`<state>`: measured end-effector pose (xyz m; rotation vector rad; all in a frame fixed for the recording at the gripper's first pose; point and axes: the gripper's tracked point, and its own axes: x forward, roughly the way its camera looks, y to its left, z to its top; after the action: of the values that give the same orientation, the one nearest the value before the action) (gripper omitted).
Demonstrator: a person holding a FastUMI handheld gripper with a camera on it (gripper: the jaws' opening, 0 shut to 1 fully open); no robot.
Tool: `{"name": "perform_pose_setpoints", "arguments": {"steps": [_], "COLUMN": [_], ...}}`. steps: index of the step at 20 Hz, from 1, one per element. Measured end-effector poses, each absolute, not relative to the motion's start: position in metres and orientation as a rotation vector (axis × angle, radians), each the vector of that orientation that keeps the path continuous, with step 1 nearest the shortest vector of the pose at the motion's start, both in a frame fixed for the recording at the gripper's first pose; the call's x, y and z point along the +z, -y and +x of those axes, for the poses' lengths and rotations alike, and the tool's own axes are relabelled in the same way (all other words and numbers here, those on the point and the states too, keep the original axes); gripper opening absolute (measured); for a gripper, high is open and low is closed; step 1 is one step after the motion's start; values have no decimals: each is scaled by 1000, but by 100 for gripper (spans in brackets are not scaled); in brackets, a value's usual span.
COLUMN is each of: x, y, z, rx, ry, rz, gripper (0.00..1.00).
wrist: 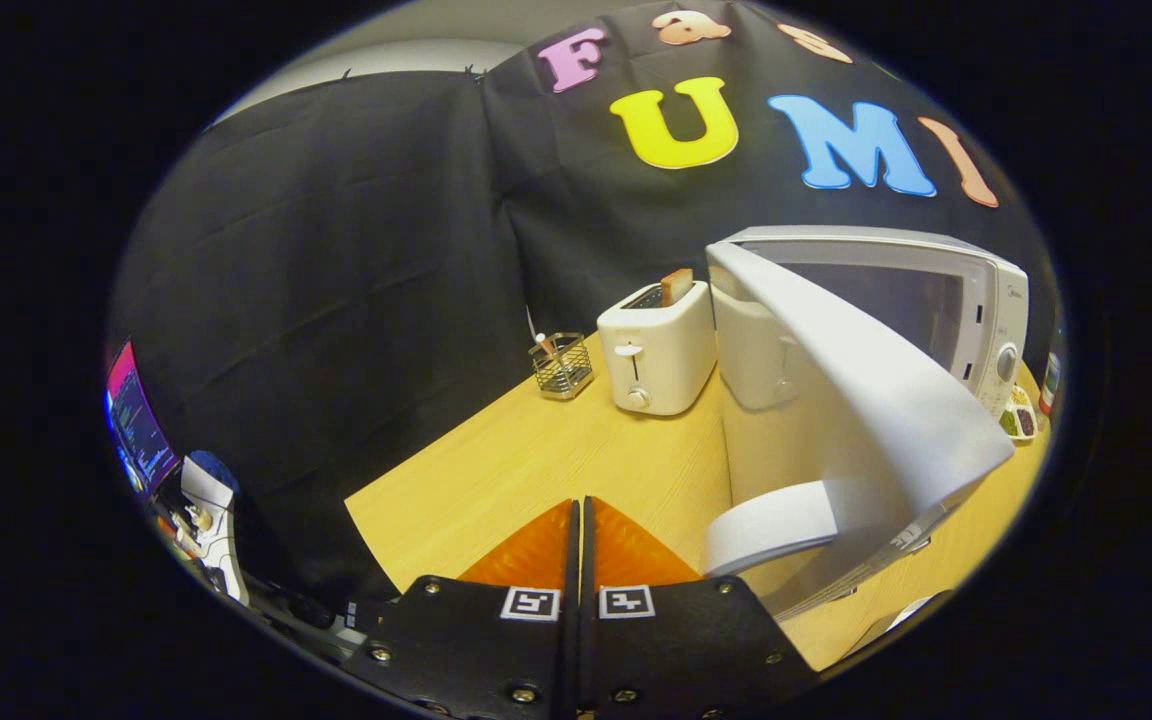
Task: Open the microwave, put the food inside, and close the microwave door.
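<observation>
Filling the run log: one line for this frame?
tongs: shut, empty | microwave door: open, swung toward tongs | toaster: beyond tongs, bread up | food: not inside yet

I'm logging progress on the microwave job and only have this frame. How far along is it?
Done: the microwave door stands swung open toward the gripper. In hand: nothing; the fingers are shut together and empty, above the wooden table, left of the door. Left: food must still go in, since the visible part of the cavity looks bare, then the door must be closed. A toaster stands beyond.
</observation>
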<state>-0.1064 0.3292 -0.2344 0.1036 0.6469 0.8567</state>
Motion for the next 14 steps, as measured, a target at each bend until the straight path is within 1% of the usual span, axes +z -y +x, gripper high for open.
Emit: {"name": "perform_pose_setpoints", "arguments": {"steps": [3, 9, 14], "x": [-245, -246, -249], "y": [-295, -237, -190], "z": [-83, -29, 13], "rx": [781, 620, 520], "ry": [-643, -648, -643], "rz": [68, 138, 158], "gripper": [0, 0, 0]}}
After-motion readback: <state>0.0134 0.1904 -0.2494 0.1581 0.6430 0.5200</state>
